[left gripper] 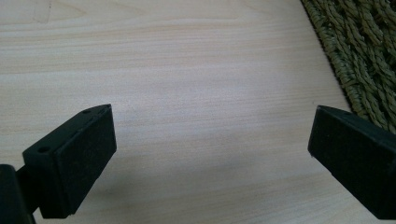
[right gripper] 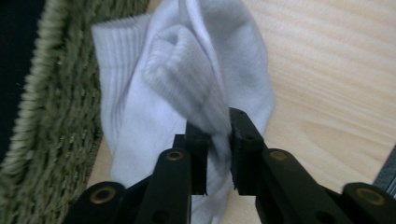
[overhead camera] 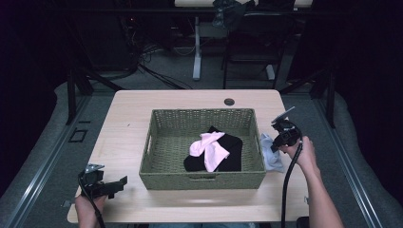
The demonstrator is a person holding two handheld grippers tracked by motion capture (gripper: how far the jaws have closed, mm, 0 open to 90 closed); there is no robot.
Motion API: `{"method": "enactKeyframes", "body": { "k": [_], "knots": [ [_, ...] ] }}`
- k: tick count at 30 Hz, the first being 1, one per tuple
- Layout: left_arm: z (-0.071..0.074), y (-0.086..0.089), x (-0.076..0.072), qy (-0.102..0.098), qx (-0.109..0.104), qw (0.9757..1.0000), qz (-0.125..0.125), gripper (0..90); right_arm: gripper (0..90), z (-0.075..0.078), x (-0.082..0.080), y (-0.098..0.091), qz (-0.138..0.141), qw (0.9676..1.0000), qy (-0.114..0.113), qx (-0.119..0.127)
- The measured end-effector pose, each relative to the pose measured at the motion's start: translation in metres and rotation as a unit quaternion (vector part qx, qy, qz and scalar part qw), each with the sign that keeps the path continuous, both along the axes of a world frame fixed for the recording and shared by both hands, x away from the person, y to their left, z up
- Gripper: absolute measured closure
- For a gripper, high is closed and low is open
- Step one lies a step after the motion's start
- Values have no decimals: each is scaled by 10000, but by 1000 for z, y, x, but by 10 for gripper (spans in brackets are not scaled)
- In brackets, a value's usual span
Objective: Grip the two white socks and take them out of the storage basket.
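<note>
A white sock [right gripper: 154,107] lies crumpled on the table against the right outer wall of the woven green basket [overhead camera: 202,112]. My right gripper [right gripper: 218,140] is shut on a fold of that sock, with its jaws nearly together and cloth pinched between them. From above, the right gripper [overhead camera: 275,145] points down at the white sock [overhead camera: 271,154] just right of the basket. Inside the basket a pink sock [overhead camera: 209,148] rests on black cloth [overhead camera: 235,152]. My left gripper [overhead camera: 124,183] is held low over the table at the basket's front left, open, with nothing between its jaws [left gripper: 210,154].
The basket wall [left gripper: 364,51] stands close to the left gripper's right jaw. Bare wooden tabletop [overhead camera: 128,123] stretches left of the basket. A round cable hole [overhead camera: 229,101] sits near the far edge. Desk legs and cables fill the dark floor beyond the table.
</note>
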State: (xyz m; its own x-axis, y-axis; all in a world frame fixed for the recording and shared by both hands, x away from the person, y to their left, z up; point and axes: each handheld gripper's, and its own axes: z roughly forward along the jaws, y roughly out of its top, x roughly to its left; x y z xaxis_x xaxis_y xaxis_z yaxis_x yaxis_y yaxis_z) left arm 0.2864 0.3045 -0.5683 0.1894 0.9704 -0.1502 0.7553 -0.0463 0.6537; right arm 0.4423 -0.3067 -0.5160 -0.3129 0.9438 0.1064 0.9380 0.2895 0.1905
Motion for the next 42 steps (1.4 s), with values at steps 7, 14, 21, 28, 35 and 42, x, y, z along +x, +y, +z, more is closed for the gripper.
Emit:
{"method": "enactKeyframes", "body": {
  "k": [7, 14, 21, 28, 35, 42],
  "knots": [
    [-1, 1, 0, 20, -15, 10000, 30, 12, 561, 6, -6, -5, 24, 10000, -67, -10],
    [0, 0, 0, 9, -11, 10000, 28, 12, 296, 25, -19, -7, 45, 9991, -398, 129],
    [0, -1, 0, 1, -5, 10000, 18, 12, 167, 40, -37, -9, 96, 9975, -674, 206],
    [-1, 0, 0, 19, -28, 10000, 34, 12, 141, 45, -57, -11, 155, 9958, -881, 173],
    [0, -1, 0, 17, -13, 10000, 2, 12, 69, 38, -76, -19, 105, 9960, -854, 253],
    [-1, -1, 1, 22, 1, 10000, -2, 12, 51, 24, -95, -28, -51, 9944, -1032, 243]
  ]
}}
